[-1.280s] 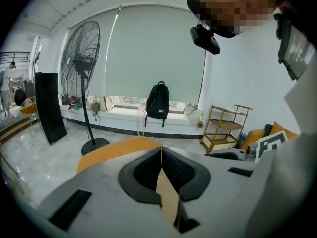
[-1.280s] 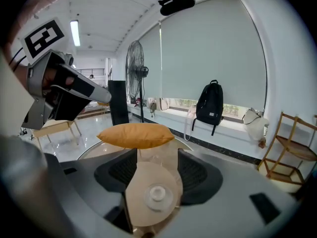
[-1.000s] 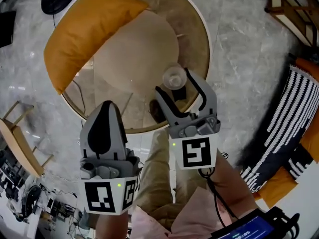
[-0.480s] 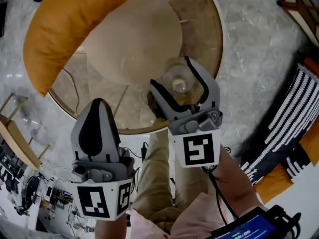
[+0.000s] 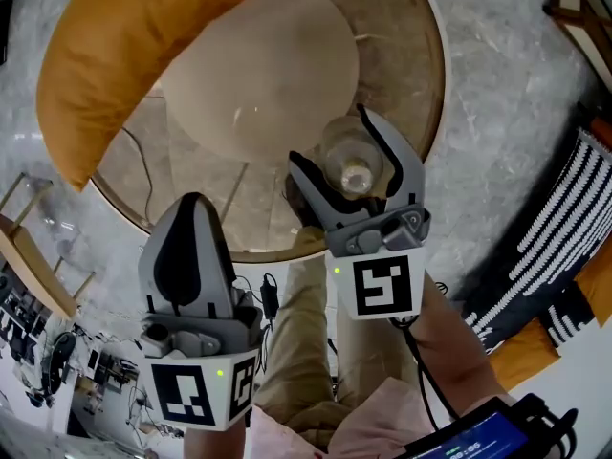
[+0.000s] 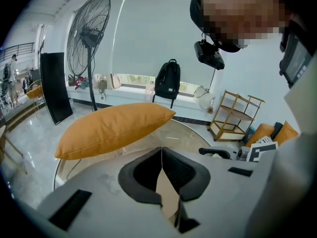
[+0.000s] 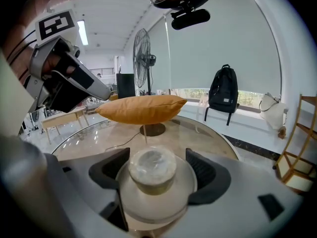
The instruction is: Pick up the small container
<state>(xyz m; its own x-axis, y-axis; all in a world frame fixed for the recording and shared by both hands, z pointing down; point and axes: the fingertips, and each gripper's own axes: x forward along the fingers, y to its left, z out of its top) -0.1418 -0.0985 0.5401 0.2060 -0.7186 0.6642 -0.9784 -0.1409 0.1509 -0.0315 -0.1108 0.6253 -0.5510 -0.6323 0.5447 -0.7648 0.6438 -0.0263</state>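
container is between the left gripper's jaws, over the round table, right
Wrong gripper. The container is between the jaws of the right gripper, which close on its sides, as the right gripper view shows. The jaws of the left gripper are together with nothing between them. The rest holds: it is over the round table.

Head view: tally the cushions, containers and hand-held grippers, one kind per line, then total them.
orange cushion: 1
small container: 1
hand-held gripper: 2, the left hand-held gripper and the right hand-held gripper
Total: 4
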